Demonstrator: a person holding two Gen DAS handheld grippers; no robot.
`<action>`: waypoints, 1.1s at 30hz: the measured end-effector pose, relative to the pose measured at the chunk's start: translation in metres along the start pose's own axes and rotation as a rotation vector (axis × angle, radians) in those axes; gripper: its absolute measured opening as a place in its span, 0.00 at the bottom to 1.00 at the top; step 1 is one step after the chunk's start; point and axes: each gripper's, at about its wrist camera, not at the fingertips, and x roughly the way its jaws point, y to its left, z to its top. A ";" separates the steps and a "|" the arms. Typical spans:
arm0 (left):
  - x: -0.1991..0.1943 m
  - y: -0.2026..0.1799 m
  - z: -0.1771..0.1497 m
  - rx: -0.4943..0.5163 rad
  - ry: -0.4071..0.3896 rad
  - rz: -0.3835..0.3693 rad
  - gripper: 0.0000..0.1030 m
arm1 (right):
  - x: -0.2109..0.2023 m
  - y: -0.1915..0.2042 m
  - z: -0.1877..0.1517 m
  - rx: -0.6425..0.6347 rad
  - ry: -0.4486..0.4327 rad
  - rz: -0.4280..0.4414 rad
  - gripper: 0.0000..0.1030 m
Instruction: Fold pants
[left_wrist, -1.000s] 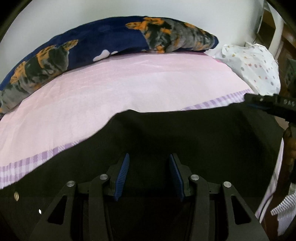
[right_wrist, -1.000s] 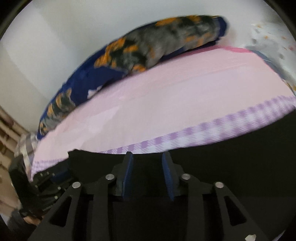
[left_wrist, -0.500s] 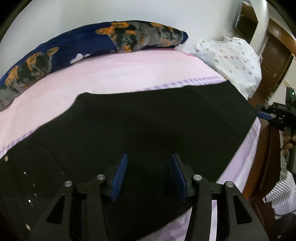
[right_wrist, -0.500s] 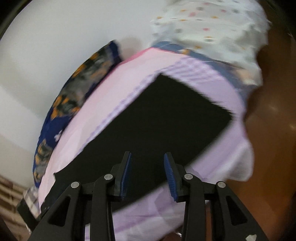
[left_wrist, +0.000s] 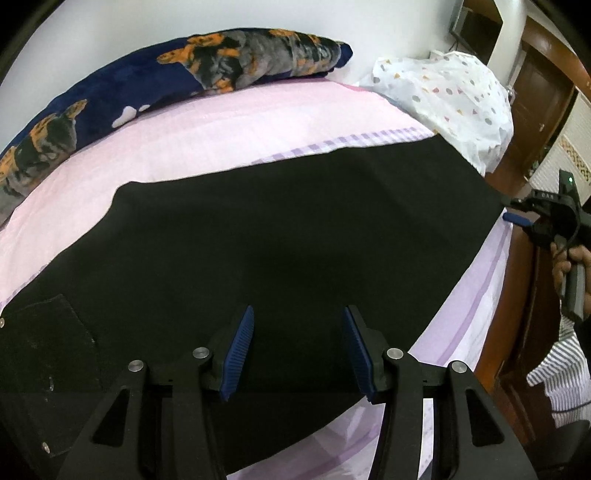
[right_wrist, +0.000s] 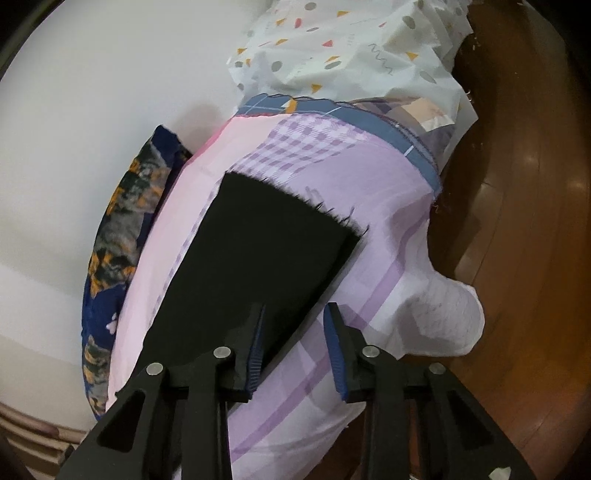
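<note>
Black pants (left_wrist: 280, 236) lie spread flat across a pink and purple bed sheet (left_wrist: 207, 136). A back pocket (left_wrist: 44, 332) shows at the lower left. My left gripper (left_wrist: 297, 343) is open and empty above the pants' near edge. In the right wrist view the pants' leg (right_wrist: 266, 258) ends in a frayed hem (right_wrist: 317, 206). My right gripper (right_wrist: 295, 339) is open and empty over the leg's near edge, beyond the bed's side. It also shows in the left wrist view (left_wrist: 517, 218), at the hem end of the pants.
A dark blue blanket with orange and grey print (left_wrist: 184, 70) runs along the wall. A white dotted quilt (left_wrist: 443, 88) is bunched at the bed's end. Wooden floor (right_wrist: 517, 221) lies beside the bed. A wooden door (left_wrist: 535, 92) stands beyond.
Both grippers have pulled back from the pants, so more of the garment shows. The right gripper has swung round towards the hem end and the floor.
</note>
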 end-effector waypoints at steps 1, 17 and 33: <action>0.001 -0.001 -0.001 0.002 0.006 -0.001 0.50 | 0.002 -0.002 0.003 0.004 -0.007 0.004 0.25; 0.018 -0.004 -0.004 0.011 0.001 0.034 0.51 | 0.008 0.002 0.028 0.046 -0.053 0.057 0.08; -0.032 0.059 -0.010 -0.284 -0.098 -0.043 0.51 | 0.032 0.165 -0.043 -0.180 0.156 0.341 0.08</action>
